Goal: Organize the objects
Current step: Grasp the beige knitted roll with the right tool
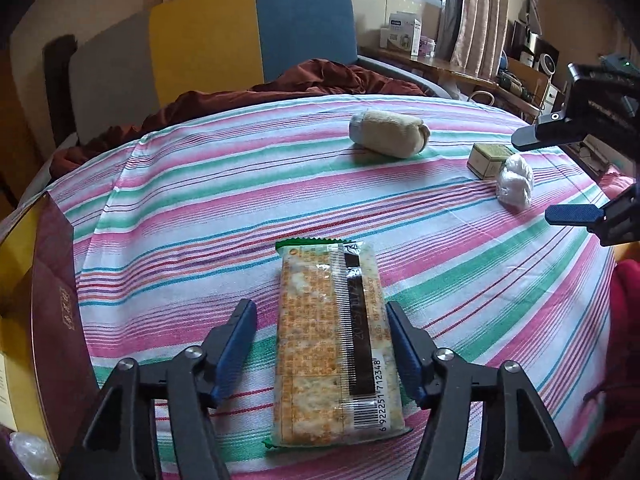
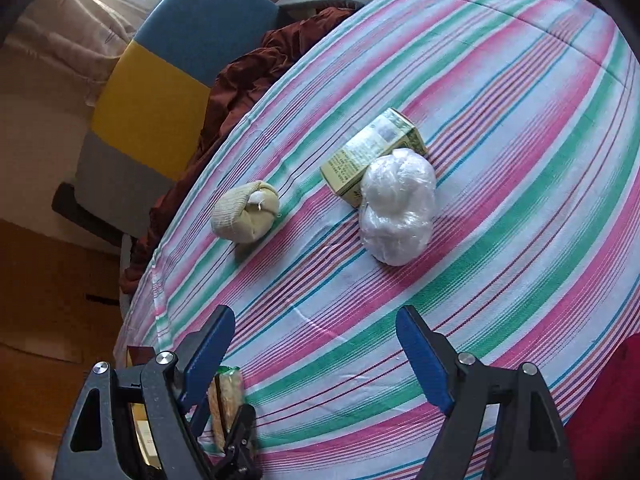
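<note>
cracker packet (image 1: 336,340) lies flat on the striped cloth (image 1: 240,184), lengthwise between the jaws of the left gripper (image 1: 322,346). the jaws stand apart: one blue pad looks to touch or nearly touch the packet's right edge, while the left pad is clear of it with cloth showing between, so nothing is clamped. to the left sits a dark red box (image 1: 60,320) with a yellow inside, which seems the likely place for tidied things (that is a guess, not something shown).

further off on the cloth are a rolled beige sock (image 2: 246,212), a white plastic-wrapped bundle (image 2: 396,206) and a small green carton (image 2: 372,152), the bundle resting against the carton. the right gripper (image 2: 316,354) hovers near them with jaws wide apart and empty; the bundle lies ahead of its fingers.

as for the step in hand, the packet is either just set down or about to be taken up, and the pictures alone do not settle which. if it is to be lifted, the left jaws need to centre on the packet and close across its narrow width, gently, since crackers break. for the right hand, the next move calls for dropping onto the bundle and closing on its soft middle without nudging the carton.
</note>
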A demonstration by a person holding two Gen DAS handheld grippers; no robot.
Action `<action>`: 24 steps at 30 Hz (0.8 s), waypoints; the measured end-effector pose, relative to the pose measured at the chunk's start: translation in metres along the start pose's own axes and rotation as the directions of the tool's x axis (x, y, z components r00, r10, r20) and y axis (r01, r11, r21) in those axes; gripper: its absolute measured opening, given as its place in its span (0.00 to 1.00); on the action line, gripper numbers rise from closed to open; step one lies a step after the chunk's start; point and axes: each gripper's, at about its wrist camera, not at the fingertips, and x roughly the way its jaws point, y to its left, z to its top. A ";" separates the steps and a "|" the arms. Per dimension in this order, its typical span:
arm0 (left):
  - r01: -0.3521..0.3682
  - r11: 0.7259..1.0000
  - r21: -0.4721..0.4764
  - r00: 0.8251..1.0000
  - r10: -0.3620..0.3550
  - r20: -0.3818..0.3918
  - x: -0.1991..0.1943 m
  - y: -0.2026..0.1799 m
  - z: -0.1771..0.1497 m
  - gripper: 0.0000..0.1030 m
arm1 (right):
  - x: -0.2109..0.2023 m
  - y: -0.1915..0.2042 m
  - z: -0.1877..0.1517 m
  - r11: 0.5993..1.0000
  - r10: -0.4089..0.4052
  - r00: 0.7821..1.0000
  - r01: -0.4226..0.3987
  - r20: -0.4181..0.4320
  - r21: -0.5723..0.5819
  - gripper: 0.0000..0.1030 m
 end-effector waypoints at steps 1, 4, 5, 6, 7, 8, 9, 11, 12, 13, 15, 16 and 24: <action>0.004 1.000 -0.002 1.000 -0.004 0.002 0.000 0.000 0.000 0.62 | 0.001 0.008 0.000 0.999 -0.014 1.000 0.014 -0.003 -0.037 0.82; 0.001 1.000 0.001 1.000 -0.001 0.011 0.000 -0.001 -0.001 0.62 | 0.008 0.039 0.002 0.976 -0.072 0.997 0.066 -0.023 -0.205 0.82; 0.002 1.000 0.000 1.000 -0.002 0.014 0.000 0.000 -0.002 0.62 | 0.012 0.051 0.004 0.960 -0.097 0.995 0.089 -0.019 -0.266 0.82; 0.004 1.000 -0.001 1.000 -0.003 0.015 0.001 0.000 -0.002 0.62 | 0.015 0.062 0.007 0.939 -0.118 0.993 0.109 -0.009 -0.326 0.82; 0.004 1.000 -0.001 1.000 -0.004 0.017 0.001 0.000 -0.002 0.62 | 0.020 0.074 0.011 0.913 -0.140 0.990 0.131 0.006 -0.387 0.82; 0.004 1.000 -0.001 1.000 -0.004 0.019 0.001 0.000 -0.002 0.62 | 0.025 0.087 0.015 0.880 -0.162 0.986 0.156 0.024 -0.448 0.82; 0.004 1.000 -0.001 1.000 -0.004 0.022 0.000 0.001 -0.002 0.62 | 0.032 0.098 0.020 0.846 -0.185 0.982 0.179 0.039 -0.503 0.82; 0.008 1.000 -0.004 1.000 -0.008 0.025 0.000 0.001 -0.003 0.62 | 0.052 0.119 0.029 0.775 -0.237 0.970 0.219 0.048 -0.593 0.82; 0.010 1.000 -0.006 1.000 -0.010 0.028 0.000 0.002 -0.004 0.62 | 0.062 0.126 0.034 0.745 -0.265 0.962 0.243 0.058 -0.621 0.82; 0.014 1.000 -0.009 0.999 -0.014 0.030 0.000 0.002 -0.004 0.62 | 0.073 0.133 0.039 0.718 -0.288 0.955 0.264 0.070 -0.644 0.82; 0.022 1.000 -0.015 0.999 -0.021 0.034 0.001 0.004 -0.004 0.62 | 0.097 0.141 0.048 0.677 -0.328 0.942 0.284 0.068 -0.679 0.82; 0.024 1.000 -0.017 0.999 -0.024 0.037 0.000 0.004 -0.005 0.62 | 0.109 0.142 0.053 0.666 -0.349 0.935 0.291 0.058 -0.687 0.82; 0.035 0.999 -0.025 0.998 -0.034 0.048 0.001 0.006 -0.006 0.62 | 0.144 0.139 0.048 0.639 -0.400 0.916 0.298 0.025 -0.710 0.58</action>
